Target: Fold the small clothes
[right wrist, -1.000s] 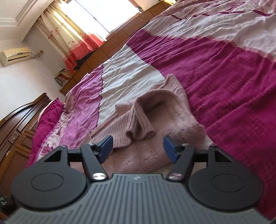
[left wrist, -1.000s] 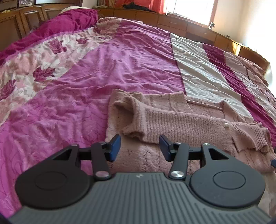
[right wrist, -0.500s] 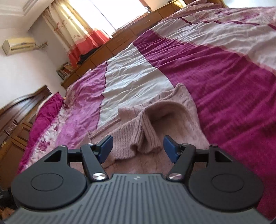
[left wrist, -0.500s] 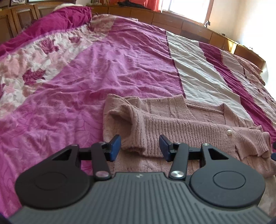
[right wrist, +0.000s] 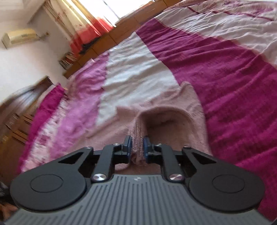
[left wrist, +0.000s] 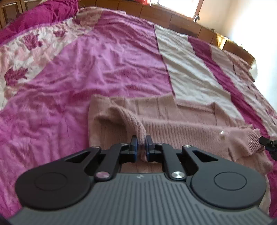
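Dusty-pink ribbed knit cardigan [left wrist: 173, 121] lies on magenta-and-cream bedspread [left wrist: 103, 69], sleeves already crossed over body. Left gripper [left wrist: 141, 144] and right gripper [right wrist: 137, 146] jaws just closed, each pinching near knit fold. Body folds remain.

Bright daylight from the blown-out window [left wrist: 180, 7], motion blur across the bedspread [right wrist: 225, 72], fisheye-bent edges.
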Motion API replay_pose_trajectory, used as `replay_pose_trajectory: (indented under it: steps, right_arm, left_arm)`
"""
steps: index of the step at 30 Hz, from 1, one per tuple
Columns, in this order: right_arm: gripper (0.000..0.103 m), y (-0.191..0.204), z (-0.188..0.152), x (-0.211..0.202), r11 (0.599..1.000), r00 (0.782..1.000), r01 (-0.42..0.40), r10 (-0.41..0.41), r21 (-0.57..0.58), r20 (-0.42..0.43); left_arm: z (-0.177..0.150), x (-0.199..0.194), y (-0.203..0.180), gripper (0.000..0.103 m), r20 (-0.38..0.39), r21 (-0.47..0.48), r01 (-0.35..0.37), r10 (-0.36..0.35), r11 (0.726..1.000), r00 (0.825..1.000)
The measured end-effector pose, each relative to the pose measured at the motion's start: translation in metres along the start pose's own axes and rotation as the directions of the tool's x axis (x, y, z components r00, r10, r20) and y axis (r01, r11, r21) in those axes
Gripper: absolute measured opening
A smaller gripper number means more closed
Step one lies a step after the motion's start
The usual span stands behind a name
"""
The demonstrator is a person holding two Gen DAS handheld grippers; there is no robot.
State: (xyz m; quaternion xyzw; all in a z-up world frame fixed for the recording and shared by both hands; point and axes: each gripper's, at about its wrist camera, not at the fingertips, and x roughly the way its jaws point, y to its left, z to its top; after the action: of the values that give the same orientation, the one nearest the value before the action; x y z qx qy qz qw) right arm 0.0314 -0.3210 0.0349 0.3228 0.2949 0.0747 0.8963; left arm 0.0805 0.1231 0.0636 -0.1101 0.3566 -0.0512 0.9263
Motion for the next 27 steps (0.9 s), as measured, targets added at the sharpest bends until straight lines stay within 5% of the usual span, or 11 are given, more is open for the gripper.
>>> replay_pose_trajectory:
  steps: [9, 22, 24, 27]
  right_arm:
    - [0.007, 0.013, 0.045, 0.019, 1.000, 0.997, 0.007, -0.009, 0.021, 0.082]
    - [0.008, 0.013, 0.075, 0.056, 0.988, 0.985, 0.154, -0.151, -0.028, 0.078]
    - [0.017, 0.013, 0.075, 0.050, 0.990, 0.990, 0.137, -0.136, -0.028, 0.026]
    - [0.045, 0.018, 0.065, 0.034, 0.987, 0.989, 0.142, -0.144, -0.080, -0.026]
  left_arm:
    - [0.056, 0.017, -0.003, 0.007, 0.074, 0.003, -0.089, 0.089, 0.996, 0.993]
    - [0.080, 0.063, 0.003, 0.008, 0.012, 0.038, -0.156, 0.155, 0.987, 0.988]
    - [0.077, 0.060, 0.005, 0.008, 0.017, 0.034, -0.138, 0.138, 0.990, 0.990]
    - [0.073, 0.057, 0.008, 0.008, 0.016, 0.038, -0.133, 0.133, 0.990, 0.991]
